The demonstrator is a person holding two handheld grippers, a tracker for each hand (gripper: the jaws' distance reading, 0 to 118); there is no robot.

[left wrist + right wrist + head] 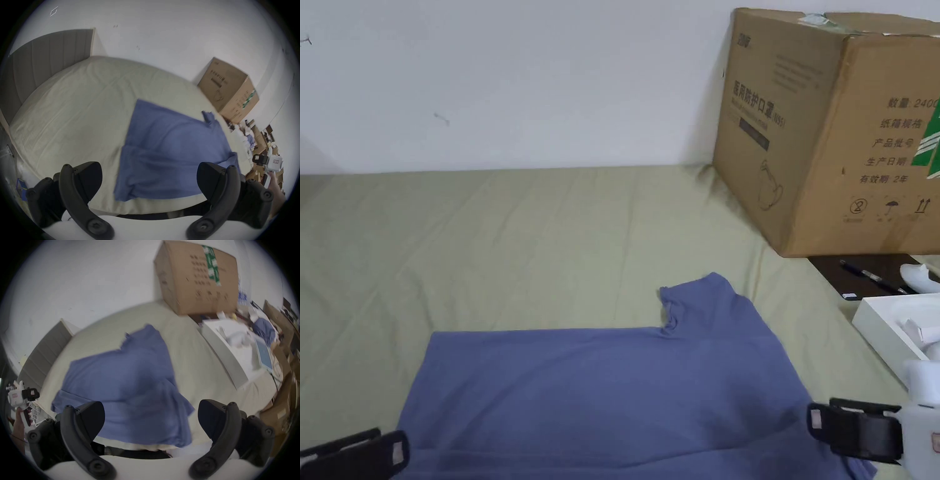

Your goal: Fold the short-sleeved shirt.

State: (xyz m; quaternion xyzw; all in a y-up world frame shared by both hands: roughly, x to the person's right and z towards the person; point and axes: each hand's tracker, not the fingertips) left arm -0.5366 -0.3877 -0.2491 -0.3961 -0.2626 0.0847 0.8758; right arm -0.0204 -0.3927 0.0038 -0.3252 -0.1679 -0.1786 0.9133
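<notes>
A blue short-sleeved shirt point(612, 400) lies spread flat on the pale green bed sheet point(519, 237), with one sleeve point(700, 300) sticking out at its far right side. My left gripper point(387, 447) hovers at the shirt's near left corner. My right gripper point(822, 415) hovers at its near right edge. In the left gripper view the jaws of the left gripper point(149, 180) stand wide apart over the shirt point(170, 146), holding nothing. In the right gripper view the right gripper point(151, 420) is equally open above the shirt point(129, 378). Both gripper views are blurred.
A large cardboard box point(831, 125) stands on the bed at the back right against the white wall. A white tray point(887, 325) and a dark board with a pen point(869, 275) lie to the right. A grey headboard point(48, 56) is at the left end.
</notes>
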